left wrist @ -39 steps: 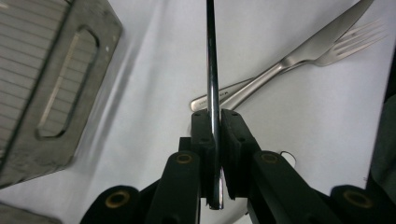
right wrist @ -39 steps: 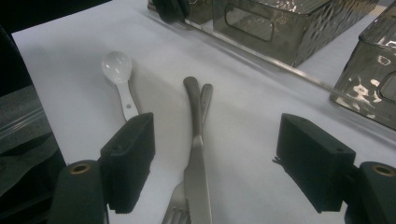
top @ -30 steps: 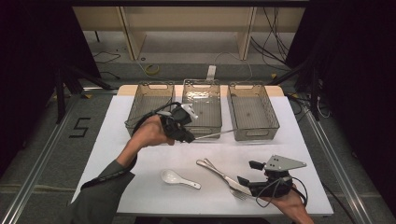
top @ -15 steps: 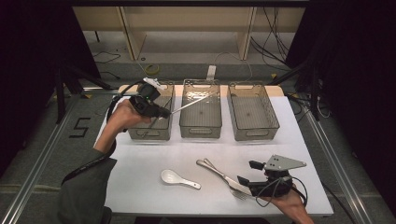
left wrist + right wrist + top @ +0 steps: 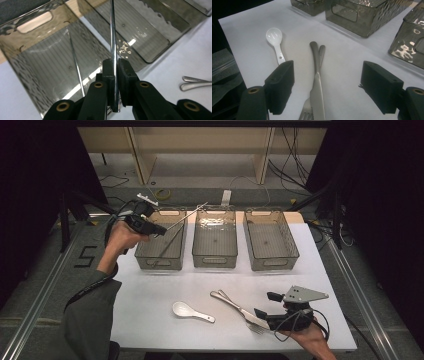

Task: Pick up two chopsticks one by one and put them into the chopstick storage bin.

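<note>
we see left tool (image 5: 114, 82) clenched on a metal rod (image 5: 113, 37) over the far-left bin (image 5: 162, 242); right tool (image 5: 327, 87) released above knife (image 5: 317, 95) and fork (image 5: 305, 110), near right.

A: What is the left tongs (image 5: 161, 231) doing?

B: Clamped on a thin metal rod (image 5: 186, 216), held over the leftmost bin (image 5: 161, 262). The rod slants up toward the middle bin (image 5: 215, 261).

A: And the right tongs (image 5: 264, 305)?

B: Low at the near edge of the surface (image 5: 150, 290), jaws spread, just beside a crossed knife (image 5: 239, 306) and fork (image 5: 248, 321). A white spoon (image 5: 191, 312) lies to their left. The rightmost bin (image 5: 272, 261) stands empty.
</note>
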The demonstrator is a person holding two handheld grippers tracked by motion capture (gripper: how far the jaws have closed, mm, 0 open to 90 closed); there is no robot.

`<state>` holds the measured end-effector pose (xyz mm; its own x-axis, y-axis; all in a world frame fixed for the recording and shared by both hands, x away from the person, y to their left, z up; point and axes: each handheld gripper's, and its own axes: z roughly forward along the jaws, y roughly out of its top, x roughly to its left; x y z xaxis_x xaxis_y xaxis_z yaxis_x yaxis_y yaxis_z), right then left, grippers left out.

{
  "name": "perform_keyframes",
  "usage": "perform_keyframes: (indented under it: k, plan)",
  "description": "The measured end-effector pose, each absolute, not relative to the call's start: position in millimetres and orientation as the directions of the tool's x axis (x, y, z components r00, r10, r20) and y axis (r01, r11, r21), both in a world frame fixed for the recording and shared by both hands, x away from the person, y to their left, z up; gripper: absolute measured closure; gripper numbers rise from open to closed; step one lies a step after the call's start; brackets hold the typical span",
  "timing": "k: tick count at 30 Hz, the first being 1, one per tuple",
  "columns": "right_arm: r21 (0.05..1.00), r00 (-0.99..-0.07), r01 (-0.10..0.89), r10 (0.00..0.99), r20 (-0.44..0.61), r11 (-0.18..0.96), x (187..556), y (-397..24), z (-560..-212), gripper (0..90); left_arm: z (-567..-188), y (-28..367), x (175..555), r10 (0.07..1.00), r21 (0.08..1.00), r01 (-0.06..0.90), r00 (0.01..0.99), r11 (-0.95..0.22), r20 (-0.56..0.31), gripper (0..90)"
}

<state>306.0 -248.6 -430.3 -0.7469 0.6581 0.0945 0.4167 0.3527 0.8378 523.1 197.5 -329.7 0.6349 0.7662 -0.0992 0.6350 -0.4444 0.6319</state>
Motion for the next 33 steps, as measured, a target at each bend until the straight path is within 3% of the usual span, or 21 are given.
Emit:
perform_keyframes:
  k: [10,33]
  plan:
    - [0.836,-0.748,0.419,0.657,0.097,0.354,306,-248,-430,27.9,-346,223,535,0.845,0.622,0.697,0.525,-0.357,-0.103,83.9]
    - [0.833,-0.748,0.422,0.656,0.097,0.358,307,-249,-431,28.0,-388,245,544,0.894,0.543,0.772,0.44,-0.33,-0.082,83.7]
